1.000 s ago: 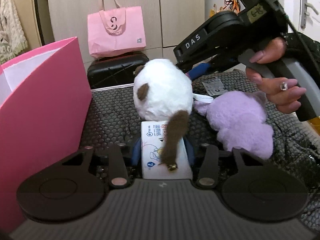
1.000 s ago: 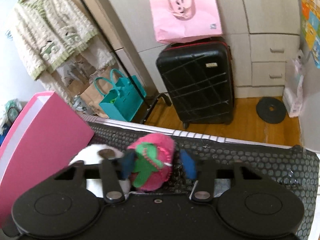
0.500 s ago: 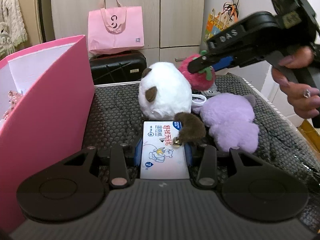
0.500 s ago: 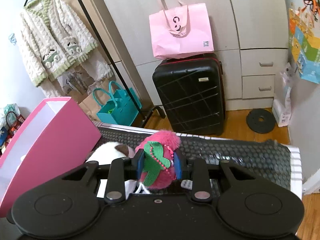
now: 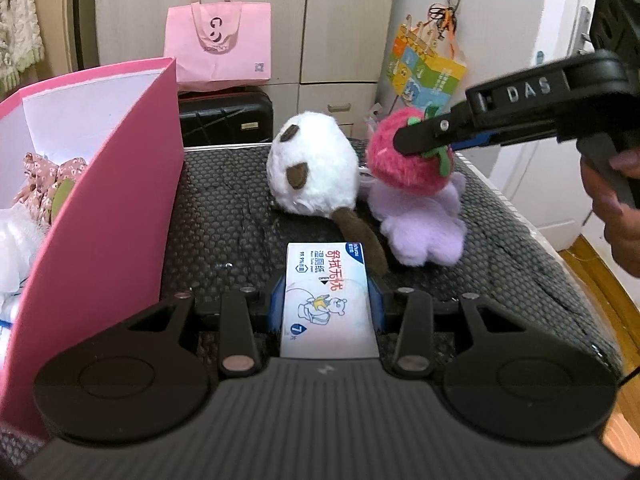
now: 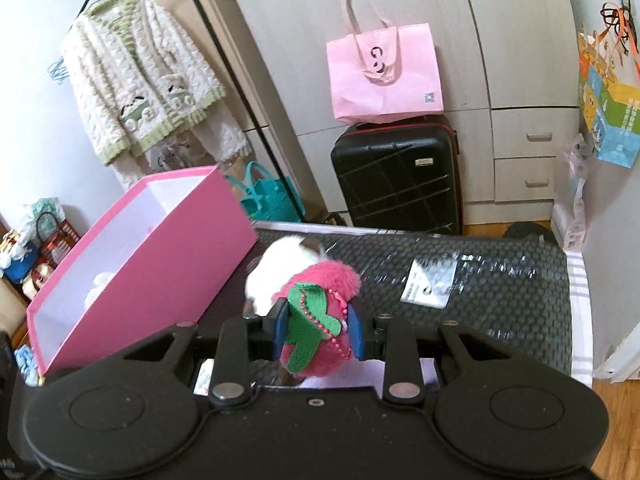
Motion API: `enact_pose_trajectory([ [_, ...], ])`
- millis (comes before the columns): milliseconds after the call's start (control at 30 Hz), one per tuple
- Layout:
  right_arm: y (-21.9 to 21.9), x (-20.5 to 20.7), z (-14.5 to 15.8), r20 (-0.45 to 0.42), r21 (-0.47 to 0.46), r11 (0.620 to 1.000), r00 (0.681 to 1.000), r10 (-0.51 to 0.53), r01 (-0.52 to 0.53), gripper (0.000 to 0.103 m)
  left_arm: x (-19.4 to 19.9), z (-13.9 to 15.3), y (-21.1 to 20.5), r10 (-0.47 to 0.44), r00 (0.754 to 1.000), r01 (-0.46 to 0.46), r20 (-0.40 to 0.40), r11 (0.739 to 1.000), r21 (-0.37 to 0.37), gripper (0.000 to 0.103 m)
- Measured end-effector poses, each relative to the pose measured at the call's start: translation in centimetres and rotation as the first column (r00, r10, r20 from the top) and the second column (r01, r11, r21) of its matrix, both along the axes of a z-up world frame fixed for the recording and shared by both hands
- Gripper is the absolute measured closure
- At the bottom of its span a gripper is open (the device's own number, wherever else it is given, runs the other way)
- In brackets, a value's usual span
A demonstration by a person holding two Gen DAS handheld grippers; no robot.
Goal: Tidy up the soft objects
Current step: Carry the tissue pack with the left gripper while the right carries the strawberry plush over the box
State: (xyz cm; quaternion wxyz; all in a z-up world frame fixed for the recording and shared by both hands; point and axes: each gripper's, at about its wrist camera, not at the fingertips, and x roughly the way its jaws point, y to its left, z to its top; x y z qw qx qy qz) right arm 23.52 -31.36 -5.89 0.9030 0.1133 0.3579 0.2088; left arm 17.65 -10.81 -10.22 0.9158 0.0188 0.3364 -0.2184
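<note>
Grippers both loaded, strawberry plush now lifted clear of the mat.

Right gripper (image 6: 318, 334) clenched on the pink strawberry plush (image 6: 320, 320), which a second ago sat low by the mat and is now carried up, hanging in front of the purple plush (image 5: 424, 224) in the left wrist view. Left gripper (image 5: 327, 306) grasping the wet-wipes pack (image 5: 326, 300), as before; the white plush's brown tail has slid off the pack to its 2 o'clock. White plush (image 5: 312, 172) rests on the mat at 12 o'clock from the pack, purple plush touching it at its 3 o'clock. Pink box (image 5: 108, 200) stands open at 9 o'clock, soft items inside. Surface is a black honeycomb mat (image 5: 224, 232). Room: pink tote (image 6: 384, 76) atop a black suitcase (image 6: 396, 176), pale wardrobe behind, cardigan (image 6: 136, 80) hanging at 10 o'clock, wood floor.
</note>
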Motion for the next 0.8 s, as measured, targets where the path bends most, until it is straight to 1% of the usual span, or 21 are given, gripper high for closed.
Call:
enact_pose_trajectory([
  [200, 0.5, -2.8, 0.0, -0.018, 0.003, 1.000, 0.999, 0.030, -0.030, 0.068, -2.1, 1.0, 0.7, -0.034, 0.999, 0.034, 0.017, 0.999, 0.011, 0.064],
  [367, 0.8, -4.7, -0.4, -0.047, -0.005, 0.999, 0.998, 0.040, -0.040, 0.068, -3.2, 1.5, 1.5, -0.059, 0.998, 0.059, -0.003, 0.998, -0.001, 0.064],
  [800, 2.4, -8.7, -1.3, -0.122, -0.031, 0.995, 0.988, 0.095, -0.100, 0.067, -5.1, 2.2, 4.3, -0.084, 0.995, 0.082, -0.062, 0.996, -0.031, 0.064],
])
